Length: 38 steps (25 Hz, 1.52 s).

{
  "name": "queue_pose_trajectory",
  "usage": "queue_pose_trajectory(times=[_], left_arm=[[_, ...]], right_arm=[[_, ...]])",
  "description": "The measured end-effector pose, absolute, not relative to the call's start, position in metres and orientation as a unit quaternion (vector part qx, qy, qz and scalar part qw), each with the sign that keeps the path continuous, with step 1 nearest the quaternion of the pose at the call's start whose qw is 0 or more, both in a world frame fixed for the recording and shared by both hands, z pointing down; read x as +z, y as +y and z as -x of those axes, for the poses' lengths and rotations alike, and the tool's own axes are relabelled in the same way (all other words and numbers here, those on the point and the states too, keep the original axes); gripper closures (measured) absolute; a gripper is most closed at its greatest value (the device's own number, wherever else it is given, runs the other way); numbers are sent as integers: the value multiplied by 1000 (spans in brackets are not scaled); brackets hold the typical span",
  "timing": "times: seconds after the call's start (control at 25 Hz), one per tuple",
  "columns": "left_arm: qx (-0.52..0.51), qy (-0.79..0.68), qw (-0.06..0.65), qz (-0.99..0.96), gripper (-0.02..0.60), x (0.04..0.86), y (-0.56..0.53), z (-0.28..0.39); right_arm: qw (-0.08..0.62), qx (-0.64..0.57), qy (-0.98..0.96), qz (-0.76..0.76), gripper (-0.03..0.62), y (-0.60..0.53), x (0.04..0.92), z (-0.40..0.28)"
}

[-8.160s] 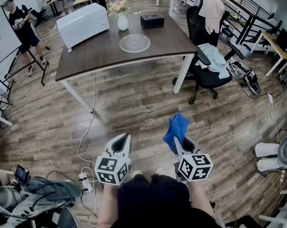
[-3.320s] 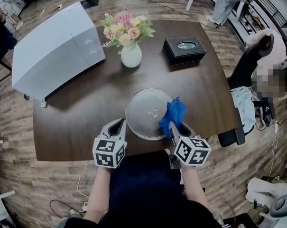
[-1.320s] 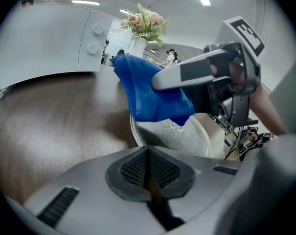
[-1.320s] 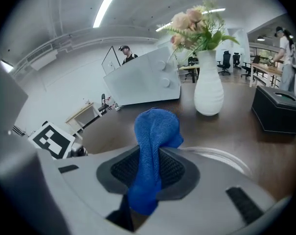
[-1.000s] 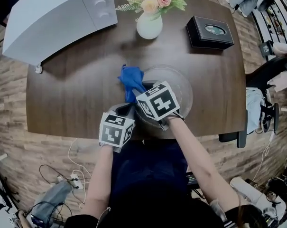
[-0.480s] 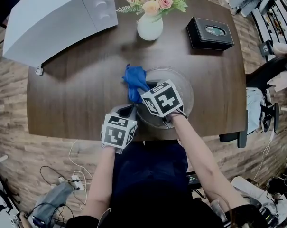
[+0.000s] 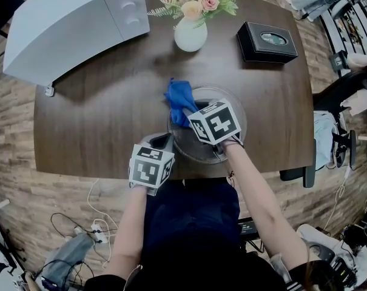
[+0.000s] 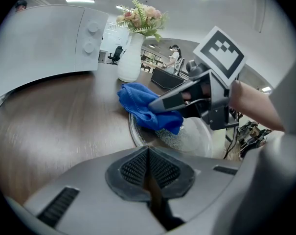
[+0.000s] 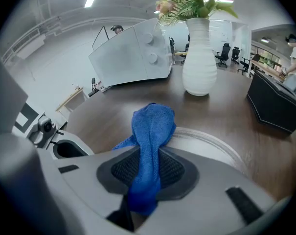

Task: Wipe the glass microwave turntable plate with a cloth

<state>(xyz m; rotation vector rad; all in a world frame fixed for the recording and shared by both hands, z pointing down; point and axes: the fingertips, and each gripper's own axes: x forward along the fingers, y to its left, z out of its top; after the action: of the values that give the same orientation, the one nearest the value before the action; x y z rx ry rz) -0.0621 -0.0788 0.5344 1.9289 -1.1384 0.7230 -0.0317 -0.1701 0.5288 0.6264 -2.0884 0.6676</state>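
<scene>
The glass turntable plate (image 7: 192,151) lay flat on the dark wooden table (image 7: 98,120), close to the near edge, with the white vase of flowers (image 7: 190,34) beyond it and the microwave (image 7: 68,23) off to the far left. The right gripper (image 7: 185,114) reached over the plate with its jaws clamped on a fold of the blue cloth (image 7: 180,97). Its own view showed the cloth (image 9: 151,126) pinched between the pads and bunched forward over the plate's far-left rim (image 9: 211,146), part of it apparently hanging out over the wood.

The left gripper (image 7: 161,140) sat just beside the plate's near-left rim, jaws pressed together with nothing between them. Whether it touched the glass could not be told.

The main risk, as I judged it, was the plate itself moving. Nothing held it, and smooth glass on a smooth tabletop would likely slide under a sideways push from the cloth, either toward the vase or back toward the near edge and off it. Bracing the rim with the left gripper would guard against that.

A second risk was coverage, since a cloth bunched at the rim would wipe wood as much as glass. A third was the grip – only a narrow fold was held, so a snag on the rim could tug it free, or let the hard jaw tips scrape the glass.
</scene>
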Motion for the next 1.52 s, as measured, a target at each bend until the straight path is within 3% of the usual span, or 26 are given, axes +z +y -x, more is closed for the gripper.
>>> queue_pose_trajectory(times=[1.52], left_arm=[[285, -446, 392, -752, 578, 534, -78, 62]], right_arm=[[414, 288, -773, -384, 514, -220, 517, -110]])
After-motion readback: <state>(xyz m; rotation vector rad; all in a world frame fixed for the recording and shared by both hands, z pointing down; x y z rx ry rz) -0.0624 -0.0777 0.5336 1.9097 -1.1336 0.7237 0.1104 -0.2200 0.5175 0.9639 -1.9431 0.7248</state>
